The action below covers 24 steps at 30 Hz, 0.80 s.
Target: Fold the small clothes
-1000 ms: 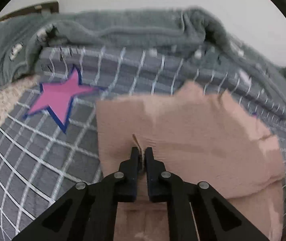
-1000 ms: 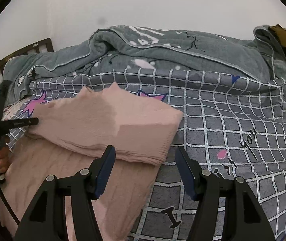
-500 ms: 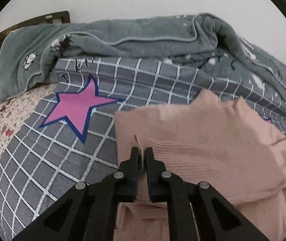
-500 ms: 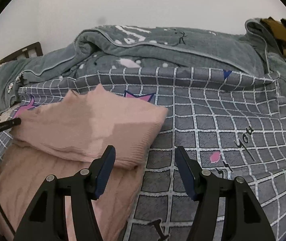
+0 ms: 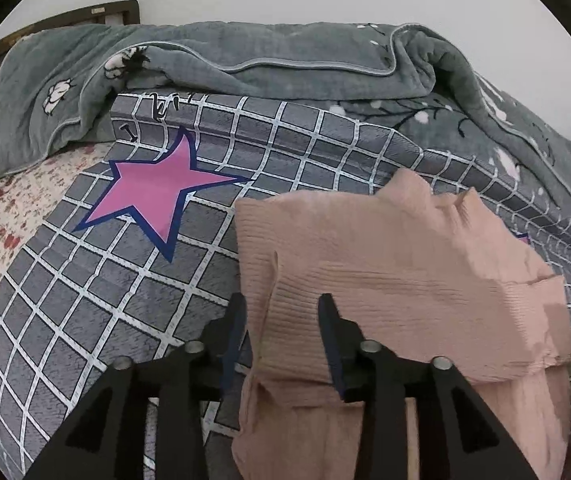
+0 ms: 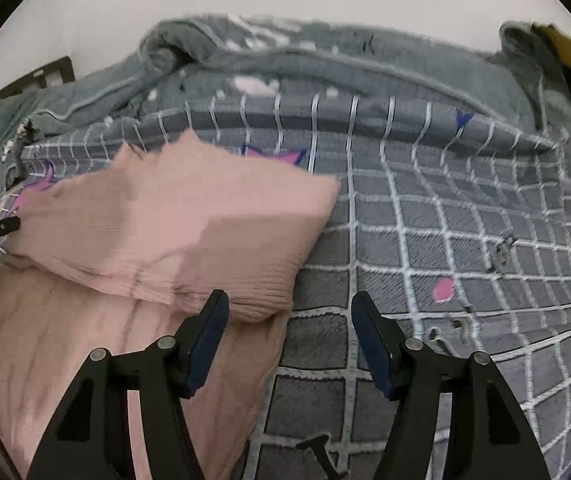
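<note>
Pink ribbed knit, a small sweater (image 5: pixel 405 280), lies on a grey checked blanket (image 5: pixel 85 300) spread over the bed, with its upper part doubled back over the lower part so that a folded edge runs across the middle. The left tool (image 5: pixel 281 312) stands with its jaws spread, one finger over the blanket just beside the sweater's left edge and the other over the knit, gripping nothing. The right tool (image 6: pixel 287 312) is also spread wide and empty, its left finger above the folded corner of the sweater (image 6: pixel 173 232), its right finger above bare blanket (image 6: pixel 465 240). A pink star (image 5: pixel 157 192) is printed on the blanket left of the sweater. Behind, a grey-green quilt (image 5: pixel 265 60) is bunched against the wall; the right wrist view is blurred, so its details are probably unreliable.
</note>
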Available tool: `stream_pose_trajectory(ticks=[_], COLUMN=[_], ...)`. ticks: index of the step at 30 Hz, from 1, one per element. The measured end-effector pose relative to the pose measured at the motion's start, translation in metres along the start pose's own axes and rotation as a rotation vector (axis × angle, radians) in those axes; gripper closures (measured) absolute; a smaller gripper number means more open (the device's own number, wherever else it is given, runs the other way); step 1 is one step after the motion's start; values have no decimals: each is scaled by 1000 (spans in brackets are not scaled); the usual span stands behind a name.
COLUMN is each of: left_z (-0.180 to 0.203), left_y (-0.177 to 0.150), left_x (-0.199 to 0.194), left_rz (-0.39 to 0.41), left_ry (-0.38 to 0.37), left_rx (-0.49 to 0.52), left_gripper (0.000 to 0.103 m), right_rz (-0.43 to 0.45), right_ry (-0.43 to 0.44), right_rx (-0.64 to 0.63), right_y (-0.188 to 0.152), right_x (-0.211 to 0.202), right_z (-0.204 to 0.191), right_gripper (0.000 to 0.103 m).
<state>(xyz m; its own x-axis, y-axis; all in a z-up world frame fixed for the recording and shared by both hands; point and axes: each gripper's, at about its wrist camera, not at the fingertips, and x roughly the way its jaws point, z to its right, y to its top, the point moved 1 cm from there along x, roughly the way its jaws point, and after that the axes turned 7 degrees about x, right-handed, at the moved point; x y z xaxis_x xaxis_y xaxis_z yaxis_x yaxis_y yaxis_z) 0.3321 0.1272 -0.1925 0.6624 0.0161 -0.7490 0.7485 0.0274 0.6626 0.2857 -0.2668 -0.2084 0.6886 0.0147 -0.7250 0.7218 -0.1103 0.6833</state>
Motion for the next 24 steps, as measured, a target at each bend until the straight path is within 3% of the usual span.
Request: stream_pose_trajectory(ticks=[1,2,3,8,11,14,24], left_z=[0,-1,-2,-1,1,-3,-28], left_y=[0,-1,-1,-7,-17,-42,-148], left_x=[-3,-7,-13,-46,-65,-92,-149], left_rz=[8,24,50,124,118,123,34], left_ry=[-2,-2,-1,-10,-37,-62,-117], left_rx=[0,-1,1,46,74,78,101], left_gripper=[52,35,31,30,30,30,34], right_rz=[28,51,67,119,111,50,-55], right_ry=[-21,-36,-46,-86,-63,-64,17], right_rx=[1,1,0,59,78,53,-11], right_y=[0,0,1,-2,-19,-39,-119], right_x=[-9,-16,-23,-61,-85,-107,-165], right_z=[-1,-2,-2,0,-1,-7,-34], right_gripper=[41,41,41,41,41,50,49])
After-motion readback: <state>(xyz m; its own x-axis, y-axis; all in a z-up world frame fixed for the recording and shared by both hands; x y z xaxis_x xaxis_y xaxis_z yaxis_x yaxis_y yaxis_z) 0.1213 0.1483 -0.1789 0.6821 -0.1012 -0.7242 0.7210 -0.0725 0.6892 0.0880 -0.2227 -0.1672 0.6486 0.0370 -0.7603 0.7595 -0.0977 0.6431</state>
